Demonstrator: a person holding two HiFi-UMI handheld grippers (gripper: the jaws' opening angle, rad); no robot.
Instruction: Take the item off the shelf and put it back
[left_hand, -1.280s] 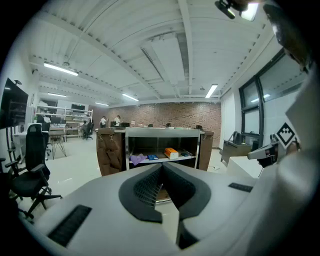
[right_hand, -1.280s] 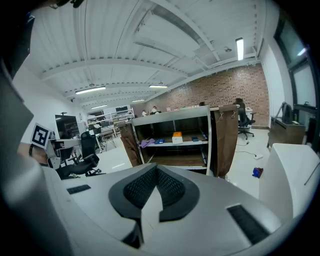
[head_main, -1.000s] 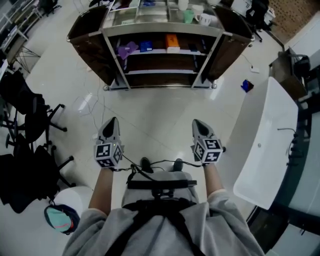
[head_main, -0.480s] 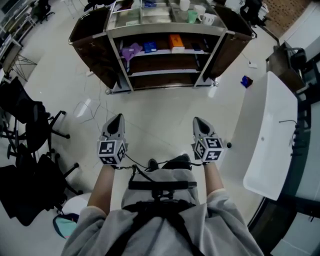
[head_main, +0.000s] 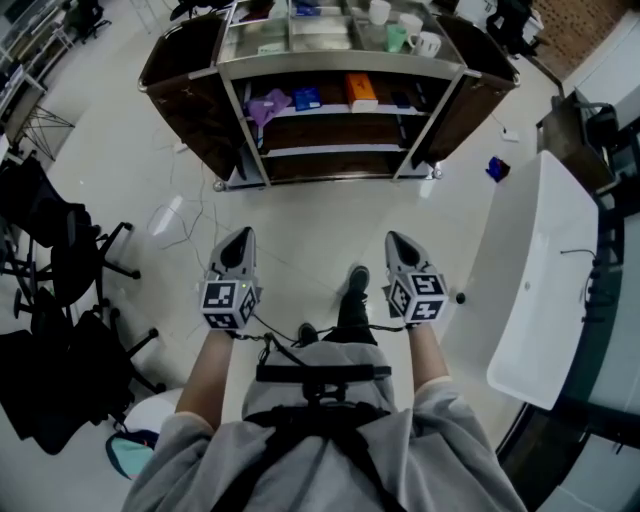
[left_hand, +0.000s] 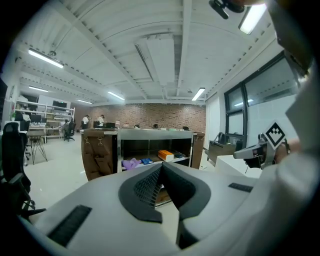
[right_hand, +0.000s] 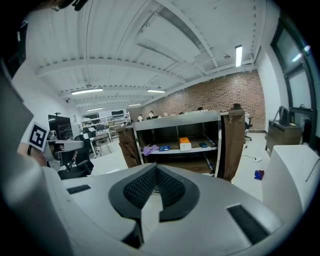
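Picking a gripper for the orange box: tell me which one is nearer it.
Right. The right gripper is short of the shelf, almost in line with the orange box; the left gripper, equally far back, is off to its left.

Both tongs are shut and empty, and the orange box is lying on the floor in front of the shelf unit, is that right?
Not quite: the orange box sits on the shelf unit's upper inner shelf, not on the floor, as the head view shows. The left tongs and right tongs are indeed shut and empty.
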